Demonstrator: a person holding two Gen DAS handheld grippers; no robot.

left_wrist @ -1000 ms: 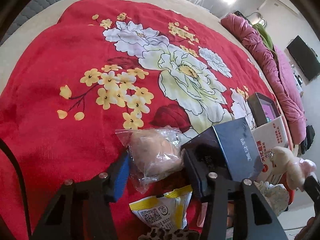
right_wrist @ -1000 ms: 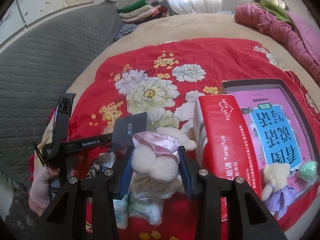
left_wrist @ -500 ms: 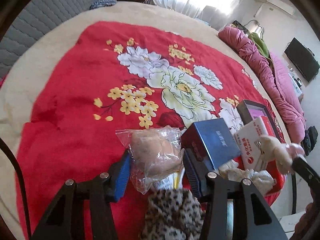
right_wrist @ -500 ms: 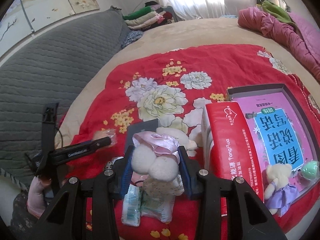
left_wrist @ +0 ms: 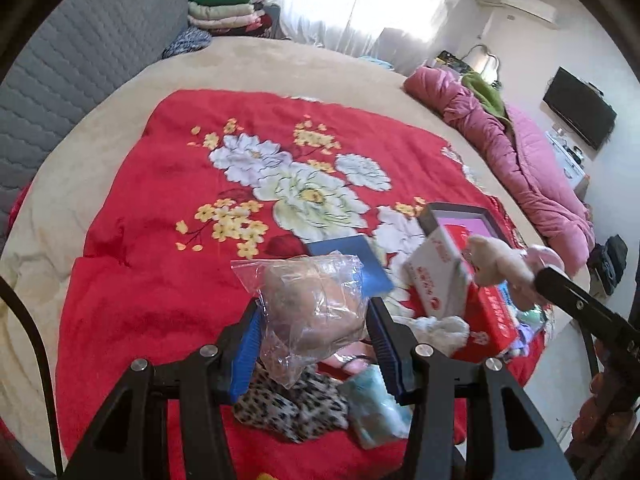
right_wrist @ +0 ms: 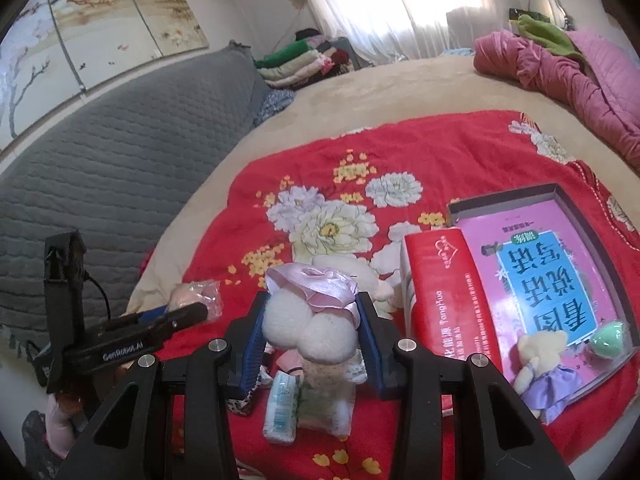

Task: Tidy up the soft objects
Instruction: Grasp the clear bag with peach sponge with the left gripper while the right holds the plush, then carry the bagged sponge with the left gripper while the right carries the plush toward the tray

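The left gripper [left_wrist: 314, 330] is clamped on a clear zip bag [left_wrist: 312, 312] with a soft tan lump inside; the blue pads press its sides, probably so the slippery film cannot slide out. Its crinkled top flares beyond the jaws. Below the jaws lie a leopard-print cloth [left_wrist: 288, 404] and a pale tissue pack [left_wrist: 378, 408]. The right gripper [right_wrist: 312, 334] is closed on a white plush toy [right_wrist: 308, 326] with a pink satin bow, squeezed at its round body. Beyond those jaws and to the right stands a red carton [right_wrist: 444, 292], then an open box [right_wrist: 576, 248] holding a small bear [right_wrist: 538, 364], likely the collecting spot.
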